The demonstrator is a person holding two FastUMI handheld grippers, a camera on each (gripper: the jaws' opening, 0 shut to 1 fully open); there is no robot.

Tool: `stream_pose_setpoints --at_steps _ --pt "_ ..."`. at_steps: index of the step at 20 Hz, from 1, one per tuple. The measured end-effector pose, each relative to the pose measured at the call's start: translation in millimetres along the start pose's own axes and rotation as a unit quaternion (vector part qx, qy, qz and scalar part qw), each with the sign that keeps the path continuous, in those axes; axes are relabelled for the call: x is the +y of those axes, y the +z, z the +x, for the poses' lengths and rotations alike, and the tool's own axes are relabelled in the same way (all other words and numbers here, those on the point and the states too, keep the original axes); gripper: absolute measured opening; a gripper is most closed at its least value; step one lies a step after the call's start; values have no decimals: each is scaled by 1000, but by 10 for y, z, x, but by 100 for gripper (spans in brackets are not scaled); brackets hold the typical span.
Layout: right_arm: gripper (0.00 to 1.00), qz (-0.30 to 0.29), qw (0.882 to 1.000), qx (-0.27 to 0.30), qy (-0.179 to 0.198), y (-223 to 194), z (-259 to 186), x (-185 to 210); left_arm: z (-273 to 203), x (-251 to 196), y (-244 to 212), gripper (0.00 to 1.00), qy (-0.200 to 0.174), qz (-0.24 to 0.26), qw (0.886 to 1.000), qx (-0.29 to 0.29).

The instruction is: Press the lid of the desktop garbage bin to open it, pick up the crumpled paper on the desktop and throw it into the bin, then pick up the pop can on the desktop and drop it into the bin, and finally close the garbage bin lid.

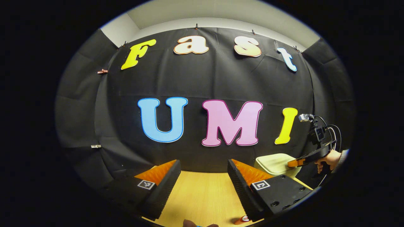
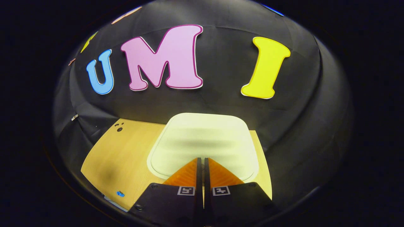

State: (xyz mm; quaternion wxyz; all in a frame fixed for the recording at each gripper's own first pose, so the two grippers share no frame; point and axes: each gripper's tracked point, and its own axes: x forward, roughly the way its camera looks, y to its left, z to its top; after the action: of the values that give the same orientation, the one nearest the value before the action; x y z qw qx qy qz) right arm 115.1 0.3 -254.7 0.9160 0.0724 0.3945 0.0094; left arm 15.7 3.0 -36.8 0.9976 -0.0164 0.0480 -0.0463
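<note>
A: Item one, right gripper (image 2: 200, 159). State?
B: Fingers drawn together to a narrow slit, holding nothing. Tips sit over the near edge of the bin lid (image 2: 205, 138); whether they touch it I cannot tell.

A: Item two, the garbage bin (image 1: 276, 164).
B: Pale, lid down and flat. In the right gripper view it lies straight ahead of the fingertips, on the wooden tabletop (image 2: 123, 148). In the left gripper view it stands beyond the right-hand finger, with the right gripper and the hand (image 1: 329, 159) holding it above its near side.

A: Item three, left gripper (image 1: 204, 165).
B: Fingers spread wide, empty, bare tabletop between them. Idle, well apart from the bin.

A: Item four, the can.
B: Probably the small orange-red thing (image 1: 242, 219) just below the right-hand finger of the left gripper; too little shows to be sure. Crumpled paper: not located.

A: Step in hand?
B: Judged as the lid press, first of the task. Keep the fingers closed, push straight down near the lid's front edge, then release cleanly so the lid can spring up. A slanted push may slide the bin.
</note>
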Motion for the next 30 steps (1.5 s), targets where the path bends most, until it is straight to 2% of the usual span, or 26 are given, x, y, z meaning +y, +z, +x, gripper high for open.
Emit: stream_pose_setpoints --at_steps 6,10,15,19,23,24,26,27,28,30 --pt "6 5 1000 9 -5 -11 -8 8 -3 -39 7 95 1 -4 1000 -3" --pt "5 30 999 -41 6 248 -113 58 -23 -44 48 95 0 -2 1000 -9" --pt "5 -6 990 -139 -11 718 -386 24 -52 -17 25 95 3 -1 1000 -6" --pt "6 -8 987 -161 -17 832 -500 10 -56 -7 34 95 3 -2 1000 -6" --pt "6 -1 977 -213 -23 1066 -678 -4 -67 -6 53 95 1 -1 1000 -9" --pt "9 -2 975 -223 -25 1110 -723 -10 -64 -11 63 95 0 0 1000 -9" --pt "6 -3 972 -235 -27 1160 -779 -20 -63 0 59 95 -1 -1 1000 -9" --pt "1 -3 971 -238 -26 1173 -796 -11 -62 9 50 95 -1 -1 1000 -9" --pt "5 -4 970 -242 -25 1189 -816 -3 -61 15 59 95 -1 -2 1000 -9" --pt "6 -10 967 -252 -28 1222 -889 -3 -75 23 51 95 0 -2 1000 -8"
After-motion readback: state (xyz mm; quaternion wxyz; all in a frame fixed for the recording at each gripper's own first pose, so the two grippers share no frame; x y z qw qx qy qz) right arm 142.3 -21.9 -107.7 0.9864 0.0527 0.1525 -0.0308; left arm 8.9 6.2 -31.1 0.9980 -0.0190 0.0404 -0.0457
